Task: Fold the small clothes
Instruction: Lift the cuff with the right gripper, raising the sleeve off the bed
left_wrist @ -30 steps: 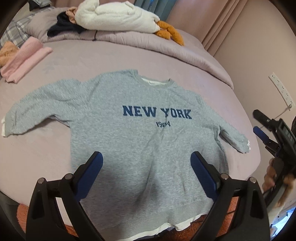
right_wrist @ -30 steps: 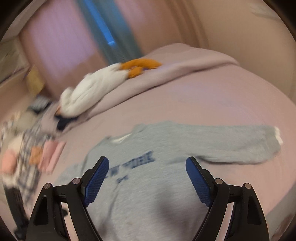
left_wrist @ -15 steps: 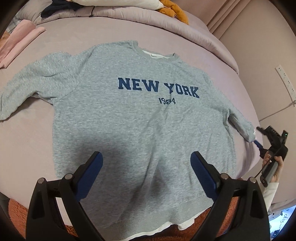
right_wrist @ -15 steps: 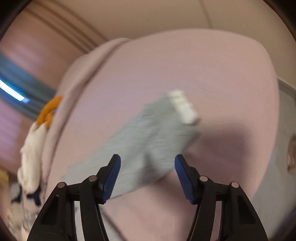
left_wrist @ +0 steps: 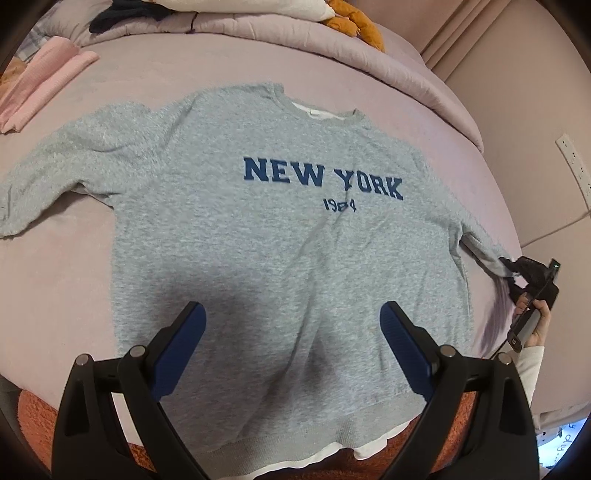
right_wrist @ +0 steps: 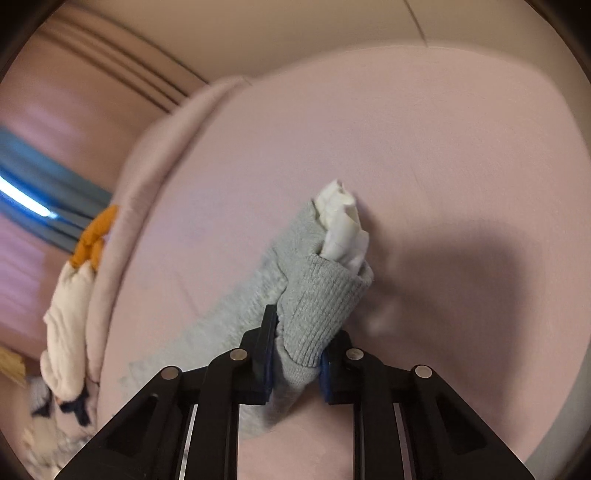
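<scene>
Right hand-held gripper (right_wrist: 295, 363) clamped on sweatshirt (left_wrist: 280, 236) cuff (right_wrist: 317, 314); left hand-held gripper (left_wrist: 291, 325) open above hem. Risked cuff slipping mid-fold.

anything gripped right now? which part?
Right gripper jaws are shut on the grey sweatshirt at its sleeve cuff. Left gripper is open, holding nothing.

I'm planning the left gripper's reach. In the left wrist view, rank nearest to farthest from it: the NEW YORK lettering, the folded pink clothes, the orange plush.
1. NEW YORK lettering, straight ahead of the left gripper, mid-sweatshirt.
2. Folded pink clothes, far left on the bed.
3. Orange plush, at the back, right of centre.
</scene>
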Tool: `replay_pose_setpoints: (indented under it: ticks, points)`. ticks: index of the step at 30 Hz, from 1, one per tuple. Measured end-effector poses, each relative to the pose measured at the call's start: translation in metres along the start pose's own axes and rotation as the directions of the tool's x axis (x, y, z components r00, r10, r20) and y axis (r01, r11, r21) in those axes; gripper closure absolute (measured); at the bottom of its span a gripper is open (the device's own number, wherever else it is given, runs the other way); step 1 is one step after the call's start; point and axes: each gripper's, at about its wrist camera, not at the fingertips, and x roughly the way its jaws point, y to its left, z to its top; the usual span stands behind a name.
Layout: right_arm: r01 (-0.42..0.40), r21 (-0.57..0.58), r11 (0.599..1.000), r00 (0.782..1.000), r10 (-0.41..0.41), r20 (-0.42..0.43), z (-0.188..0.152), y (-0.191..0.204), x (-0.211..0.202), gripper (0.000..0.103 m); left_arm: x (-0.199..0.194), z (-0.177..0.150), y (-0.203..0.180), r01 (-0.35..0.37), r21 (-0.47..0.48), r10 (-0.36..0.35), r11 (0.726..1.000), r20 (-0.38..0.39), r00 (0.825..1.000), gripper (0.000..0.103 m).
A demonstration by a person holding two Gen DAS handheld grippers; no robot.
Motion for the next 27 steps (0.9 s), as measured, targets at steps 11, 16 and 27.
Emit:
replay_pose_setpoints:
  ticks: [11, 16, 27]
  points:
    - [0.142, -0.203, 0.969, 0.982, -0.113, 0.148, 0.012, 0.059, -0.014, 0.085, -0.023, 0.008, 0.011, -0.003, -0.028, 0.006, 1.000, 0.090, 0.996, 0.008]
    - [0.093, -0.266, 0.959, 0.979, -0.039, 0.202, 0.019, 0.099, -0.045, 0.085, -0.033, 0.011, 0.018, 0.015, -0.048, -0.009, 0.999, 0.119, 0.993, 0.008]
    - [-0.003, -0.430, 0.903, 0.974, 0.099, 0.202, -0.007, 0.177, -0.066, 0.085, -0.056, 0.011, 0.035, 0.014, -0.081, 0.001, 0.997, 0.187, 0.982, 0.008]
